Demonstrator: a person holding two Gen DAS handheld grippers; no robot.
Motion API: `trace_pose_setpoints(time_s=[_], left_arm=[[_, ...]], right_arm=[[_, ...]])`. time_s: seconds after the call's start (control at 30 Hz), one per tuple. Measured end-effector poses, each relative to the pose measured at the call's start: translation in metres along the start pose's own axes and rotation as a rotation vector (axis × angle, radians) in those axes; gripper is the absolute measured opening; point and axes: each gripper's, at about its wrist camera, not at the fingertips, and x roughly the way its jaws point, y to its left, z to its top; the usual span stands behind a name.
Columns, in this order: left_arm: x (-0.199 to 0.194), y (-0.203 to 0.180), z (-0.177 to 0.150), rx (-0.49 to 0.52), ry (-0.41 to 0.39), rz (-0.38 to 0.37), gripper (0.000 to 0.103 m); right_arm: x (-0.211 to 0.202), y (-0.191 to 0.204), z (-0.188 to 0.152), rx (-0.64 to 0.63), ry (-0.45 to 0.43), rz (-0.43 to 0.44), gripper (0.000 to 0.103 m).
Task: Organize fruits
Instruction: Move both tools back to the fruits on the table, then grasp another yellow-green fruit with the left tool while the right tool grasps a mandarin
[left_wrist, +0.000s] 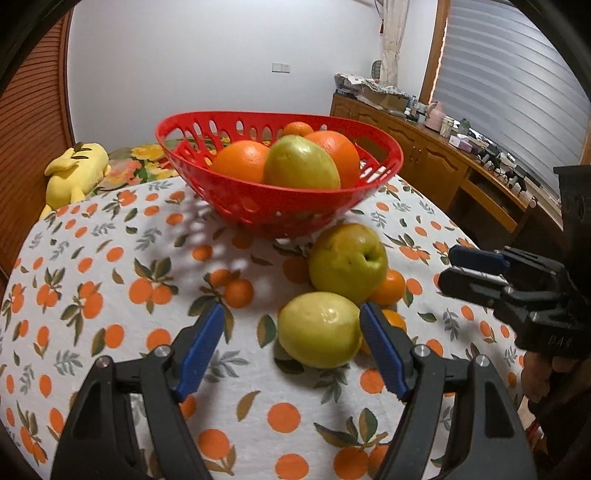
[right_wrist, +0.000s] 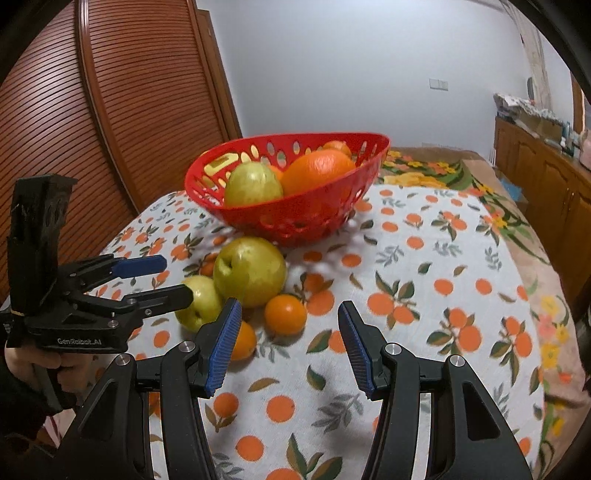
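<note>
A red perforated basket (left_wrist: 280, 201) (right_wrist: 295, 214) on the table holds oranges (left_wrist: 242, 160) and a green pear-like fruit (left_wrist: 301, 164) (right_wrist: 253, 184). In front of it lie a large green apple (left_wrist: 347, 262) (right_wrist: 249, 271), a smaller yellow-green fruit (left_wrist: 319, 334) (right_wrist: 197, 302) and two small oranges (right_wrist: 285, 314) (right_wrist: 243, 341). My left gripper (left_wrist: 291, 330) (right_wrist: 173, 277) is open, its right finger beside the yellow-green fruit. My right gripper (right_wrist: 290, 341) (left_wrist: 445, 269) is open and empty, just short of the small oranges.
The table wears a white cloth printed with oranges (left_wrist: 147, 258). A yellow plush toy (left_wrist: 74, 173) lies beyond the table's left edge. A wooden sideboard with clutter (left_wrist: 443, 147) runs along the right wall. A slatted wooden door (right_wrist: 92, 129) stands at left.
</note>
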Motion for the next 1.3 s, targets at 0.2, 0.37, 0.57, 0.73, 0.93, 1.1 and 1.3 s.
trace_pose_setpoints(time_s=[0.2, 0.37, 0.57, 0.73, 0.93, 1.1, 1.3], left_arm=[[0.008, -0.003, -0.003, -0.015, 0.023, -0.019, 0.076], [0.015, -0.005, -0.005, -0.017, 0.042, -0.026, 0.076], [0.021, -0.006, -0.005, -0.027, 0.056, -0.036, 0.076], [0.023, -0.004, -0.004, -0.042, 0.061, -0.047, 0.076], [0.024, -0.001, -0.006, -0.056, 0.057, -0.077, 0.071], [0.023, -0.004, -0.007, -0.05, 0.05, -0.093, 0.056], [0.017, -0.003, -0.011, -0.032, 0.045, -0.08, 0.056]], right_arm=[[0.005, 0.002, -0.014, 0.004, 0.017, -0.001, 0.056], [0.009, 0.0, -0.022, 0.012, 0.026, -0.008, 0.056], [0.01, -0.002, -0.026, 0.019, 0.022, -0.016, 0.056], [0.01, 0.001, -0.029, 0.004, 0.017, -0.023, 0.056], [0.01, 0.002, -0.03, 0.003, 0.013, -0.023, 0.056], [0.01, 0.0, -0.03, 0.014, 0.013, -0.019, 0.056], [0.01, 0.001, -0.03, 0.014, 0.014, -0.018, 0.056]])
